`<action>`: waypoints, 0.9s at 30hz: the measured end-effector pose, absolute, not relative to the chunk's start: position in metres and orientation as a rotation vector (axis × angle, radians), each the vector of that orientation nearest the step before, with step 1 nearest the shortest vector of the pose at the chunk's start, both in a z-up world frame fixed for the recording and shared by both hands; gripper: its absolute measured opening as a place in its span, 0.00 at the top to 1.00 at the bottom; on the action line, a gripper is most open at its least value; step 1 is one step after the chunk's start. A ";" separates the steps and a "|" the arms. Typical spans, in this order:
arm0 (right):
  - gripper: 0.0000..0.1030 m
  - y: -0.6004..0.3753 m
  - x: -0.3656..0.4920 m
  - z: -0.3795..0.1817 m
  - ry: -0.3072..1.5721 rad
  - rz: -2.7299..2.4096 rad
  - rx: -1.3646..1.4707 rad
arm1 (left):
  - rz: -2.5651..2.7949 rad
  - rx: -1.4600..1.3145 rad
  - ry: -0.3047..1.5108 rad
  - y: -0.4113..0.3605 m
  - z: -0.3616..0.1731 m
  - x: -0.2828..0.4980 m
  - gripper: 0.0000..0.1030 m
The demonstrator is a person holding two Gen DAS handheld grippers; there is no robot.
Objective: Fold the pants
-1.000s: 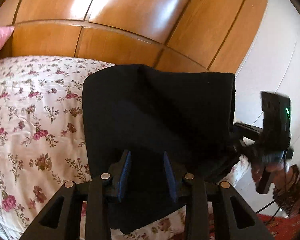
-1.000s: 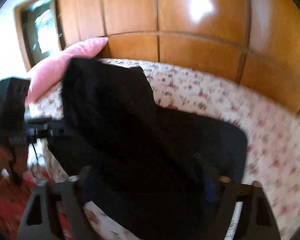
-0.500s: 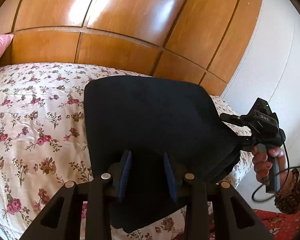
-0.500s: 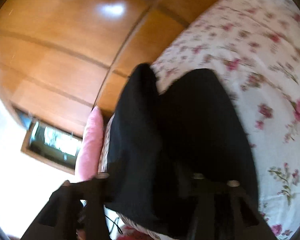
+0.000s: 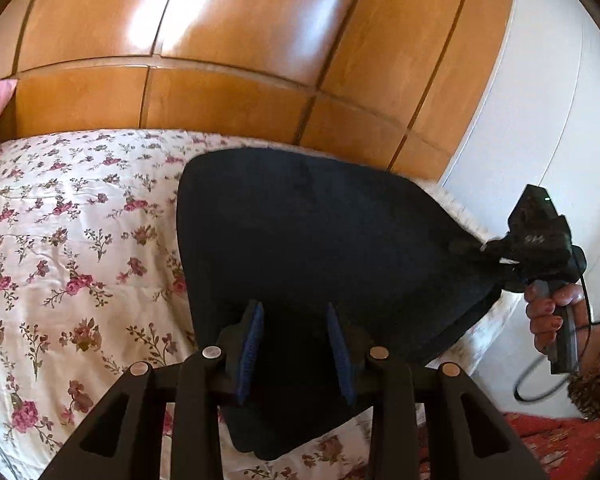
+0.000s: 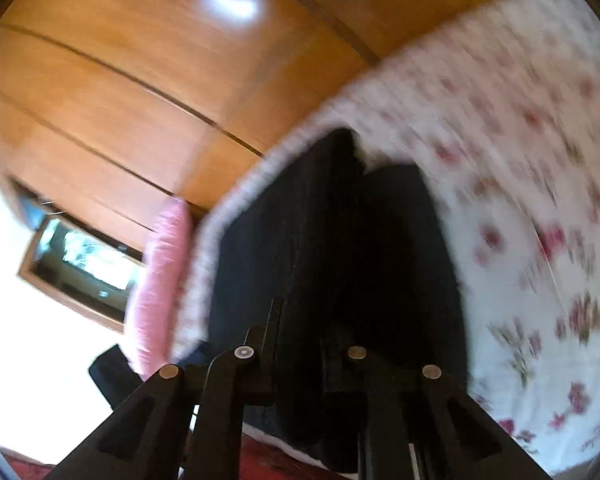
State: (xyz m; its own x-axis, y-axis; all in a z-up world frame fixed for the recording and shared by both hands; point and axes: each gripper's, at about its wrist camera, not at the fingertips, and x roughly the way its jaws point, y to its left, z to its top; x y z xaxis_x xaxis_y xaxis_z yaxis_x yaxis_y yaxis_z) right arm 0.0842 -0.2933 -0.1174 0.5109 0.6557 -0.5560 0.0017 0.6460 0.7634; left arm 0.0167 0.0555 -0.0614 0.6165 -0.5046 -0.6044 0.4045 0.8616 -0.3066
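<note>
The black pants (image 5: 308, 240) lie folded on the floral bedspread (image 5: 72, 248). My left gripper (image 5: 296, 346) hovers over their near edge, blue pads (image 5: 254, 340) apart, with cloth beneath them but not pinched. In the left wrist view, my right gripper (image 5: 490, 249) is at the pants' right corner, its jaws closing on the cloth, which is drawn to a point there. The right wrist view is rolled and blurred. There the right gripper (image 6: 304, 340) has its fingers close together over the dark pants (image 6: 340, 240).
Glossy wooden panels (image 5: 240, 40) rise behind the bed. A pink pillow (image 6: 160, 280) lies at the head end, and a white wall (image 5: 540, 120) stands past the foot. A person's hand (image 5: 552, 312) holds the right gripper's handle above a red rug (image 5: 560, 440).
The pants' raised fold has come down flat onto the bed. My right gripper has rolled, moved out to the pants' right corner and closed there. The left gripper has stayed put.
</note>
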 end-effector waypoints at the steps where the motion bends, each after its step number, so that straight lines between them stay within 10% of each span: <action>1: 0.85 -0.293 0.084 -0.128 0.976 0.431 0.788 | -0.525 -0.134 0.743 0.054 -0.062 0.017 0.67; 10: 0.58 -0.304 0.066 -0.063 0.728 0.166 0.472 | -0.527 -0.126 0.696 0.060 -0.041 0.018 0.67; 20: 0.54 -0.202 0.133 -0.035 0.744 0.329 0.163 | -0.541 -0.057 0.712 -0.008 -0.018 0.098 0.67; 24: 0.65 -0.199 0.169 -0.081 0.879 0.179 0.027 | -0.468 0.012 0.858 -0.024 -0.047 0.129 0.67; 27: 0.97 -0.230 0.172 -0.100 0.874 0.150 0.152 | -0.496 -0.087 0.851 -0.013 -0.056 0.133 0.67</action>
State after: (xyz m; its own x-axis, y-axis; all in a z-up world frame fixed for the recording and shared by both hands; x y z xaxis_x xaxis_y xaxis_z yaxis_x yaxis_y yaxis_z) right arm 0.1716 -0.2296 -0.0999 0.6328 0.1929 -0.7499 -0.0685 0.9786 0.1940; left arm 0.1327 -0.0132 -0.0556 0.5531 -0.4531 -0.6991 0.3851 0.8832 -0.2677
